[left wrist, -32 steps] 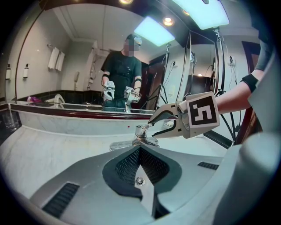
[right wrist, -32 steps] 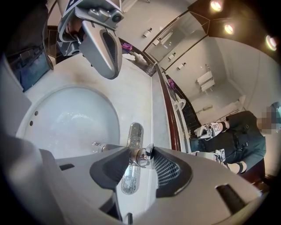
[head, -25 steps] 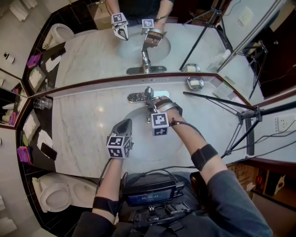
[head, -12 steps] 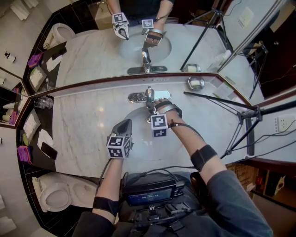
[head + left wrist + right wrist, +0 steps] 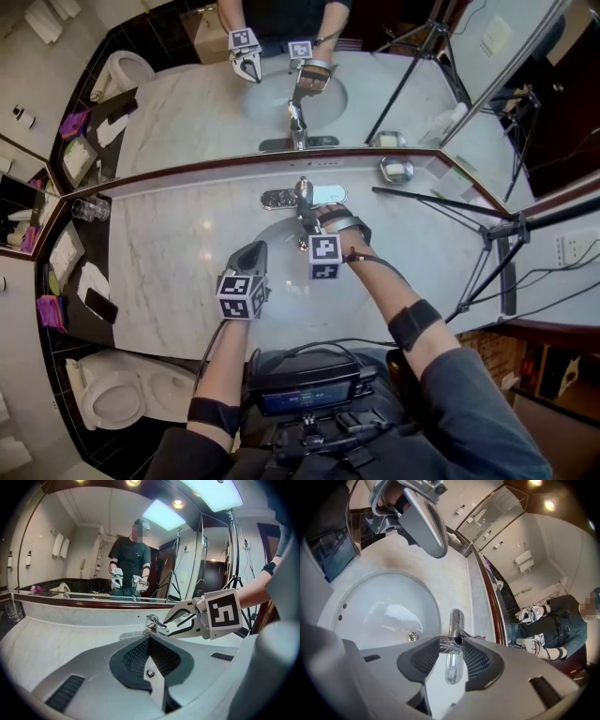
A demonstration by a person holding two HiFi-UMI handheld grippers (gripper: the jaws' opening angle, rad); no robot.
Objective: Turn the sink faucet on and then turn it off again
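Faucet lever [image 5: 457, 640] partly behind right fingers [image 5: 476, 658]

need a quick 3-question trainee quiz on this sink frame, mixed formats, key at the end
1. True or false: the left claw is shut and empty.
2. What sits between the right claw's jaws? A) a glass B) the faucet handle C) the drain stopper
3. In the head view, on which side of the faucet does the soap dish lie?
Key: 1 true; 2 B; 3 right.
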